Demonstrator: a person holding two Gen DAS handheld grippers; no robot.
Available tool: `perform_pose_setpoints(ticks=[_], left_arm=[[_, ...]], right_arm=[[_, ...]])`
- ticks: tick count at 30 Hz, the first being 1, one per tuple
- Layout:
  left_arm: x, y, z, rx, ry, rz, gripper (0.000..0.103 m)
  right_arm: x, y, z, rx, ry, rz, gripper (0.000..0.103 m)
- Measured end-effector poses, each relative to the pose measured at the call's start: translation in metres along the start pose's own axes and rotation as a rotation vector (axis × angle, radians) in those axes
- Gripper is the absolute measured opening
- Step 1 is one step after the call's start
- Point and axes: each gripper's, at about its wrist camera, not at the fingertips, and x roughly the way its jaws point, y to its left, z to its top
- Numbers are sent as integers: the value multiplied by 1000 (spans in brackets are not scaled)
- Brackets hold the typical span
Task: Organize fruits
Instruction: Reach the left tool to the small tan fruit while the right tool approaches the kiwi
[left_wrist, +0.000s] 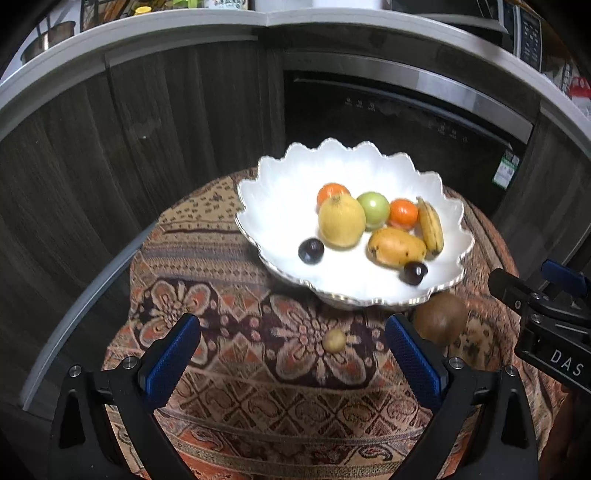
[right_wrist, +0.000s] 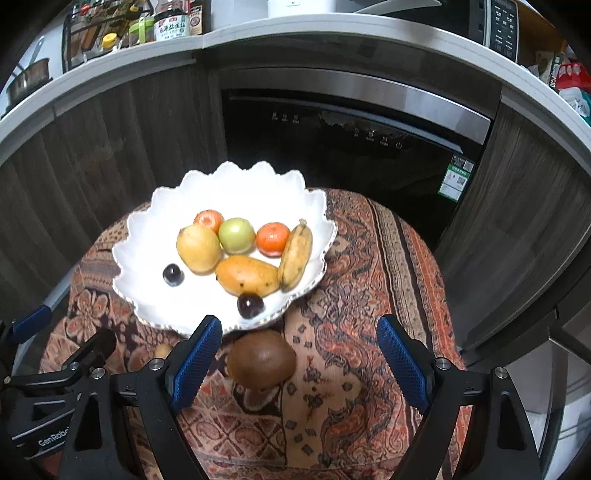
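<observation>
Most fruit already sits in the scalloped white bowl (right_wrist: 155, 206). A kiwi (right_wrist: 261, 363) and a small yellowish fruit (left_wrist: 334, 340) remain on the table just before the bowl. Both the left gripper (left_wrist: 291, 354) and right gripper (right_wrist: 299, 358) are spread, empty.

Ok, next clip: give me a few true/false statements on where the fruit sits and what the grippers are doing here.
1. The brown kiwi lies in the white bowl. False: it lies on the patterned cloth, beside the bowl.
2. The banana is in the bowl. True.
3. The right gripper is shut on the kiwi. False: its jaws stand open, holding nothing.
4. Two dark plums are in the bowl. True.
5. The left gripper is open and empty. True.
</observation>
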Motion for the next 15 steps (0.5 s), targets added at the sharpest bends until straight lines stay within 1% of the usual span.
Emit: perform_pose_setpoints(ticks=[5, 7, 8, 9, 15], left_arm=[[14, -9, -11, 14, 11, -19, 95], [21, -13, -14, 22, 26, -33, 89], [25, -15, -14, 23, 37, -37, 83], [28, -16, -16, 25, 46, -40, 79], [44, -23, -21, 30, 60, -39, 78]], right_arm=[[10, -7, -14, 0, 20, -1, 86], [15, -10, -18, 9, 32, 2, 86], [17, -11, -19, 14, 37, 4, 86], [19, -11, -20, 16, 40, 6, 86], [32, -14, -26, 22, 59, 17, 86]])
